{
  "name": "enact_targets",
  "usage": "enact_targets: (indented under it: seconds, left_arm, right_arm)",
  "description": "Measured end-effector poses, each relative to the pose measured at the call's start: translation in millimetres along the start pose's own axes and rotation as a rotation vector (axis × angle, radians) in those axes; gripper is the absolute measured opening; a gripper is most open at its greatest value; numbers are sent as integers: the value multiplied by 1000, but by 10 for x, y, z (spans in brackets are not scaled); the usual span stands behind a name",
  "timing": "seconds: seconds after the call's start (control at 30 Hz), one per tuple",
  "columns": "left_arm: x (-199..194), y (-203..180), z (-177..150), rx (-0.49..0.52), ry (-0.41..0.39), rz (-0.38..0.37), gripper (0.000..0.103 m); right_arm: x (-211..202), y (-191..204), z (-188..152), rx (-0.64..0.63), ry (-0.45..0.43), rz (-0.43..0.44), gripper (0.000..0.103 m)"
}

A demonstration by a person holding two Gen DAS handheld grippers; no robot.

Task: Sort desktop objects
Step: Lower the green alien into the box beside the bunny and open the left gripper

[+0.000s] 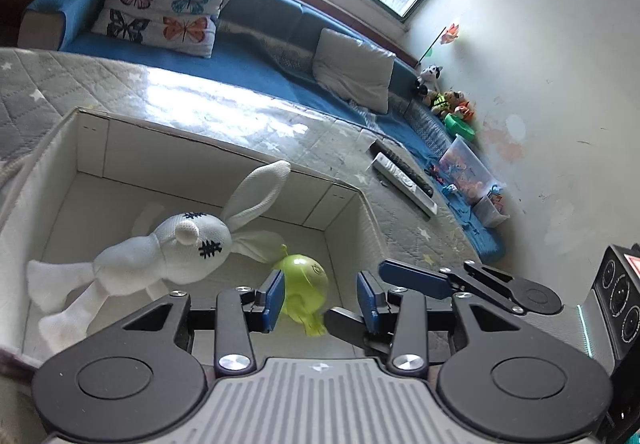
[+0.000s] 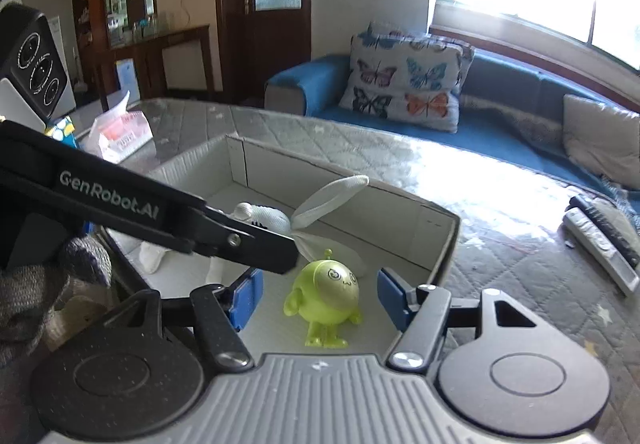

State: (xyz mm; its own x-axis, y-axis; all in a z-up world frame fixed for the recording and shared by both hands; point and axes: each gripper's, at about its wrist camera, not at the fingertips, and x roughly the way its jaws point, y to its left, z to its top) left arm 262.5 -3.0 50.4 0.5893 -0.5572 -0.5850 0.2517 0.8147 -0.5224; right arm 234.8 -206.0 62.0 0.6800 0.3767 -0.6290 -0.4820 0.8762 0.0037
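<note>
In the left wrist view, the left gripper (image 1: pixel 321 302) stands at the lower middle of the frame with its blue pads spread apart and nothing pressed between them. Beyond the gap sits a small green toy (image 1: pixel 301 286) on the floor of a pale open box (image 1: pixel 96 132). To its left, in the same box, lies a white stuffed rabbit (image 1: pixel 160 256) with one ear raised toward the centre of the frame. The right gripper's fingers (image 1: pixel 416 278) reach in from the right, over the box's near corner.

In the right wrist view, the right gripper (image 2: pixel 320 298) is also open, its pads clear of the green toy on either side, which stands upright in the box. The left gripper's black arm crosses from the left edge, partly hiding the rabbit. Two remote controls (image 2: pixel 600 240) lie on the quilted table (image 2: pixel 500 264) at the right.
</note>
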Motion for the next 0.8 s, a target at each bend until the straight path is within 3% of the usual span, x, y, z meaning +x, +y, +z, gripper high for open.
enact_targets:
  seconds: [0.43, 0.8]
  left_arm:
    - [-457, -196, -480, 34, -50, -17, 42]
    - [-272, -199, -850, 47, 42, 40, 41]
  right_arm:
    - [-599, 242, -550, 8, -68, -29, 76]
    - [-482, 426, -998, 72, 5, 12, 76]
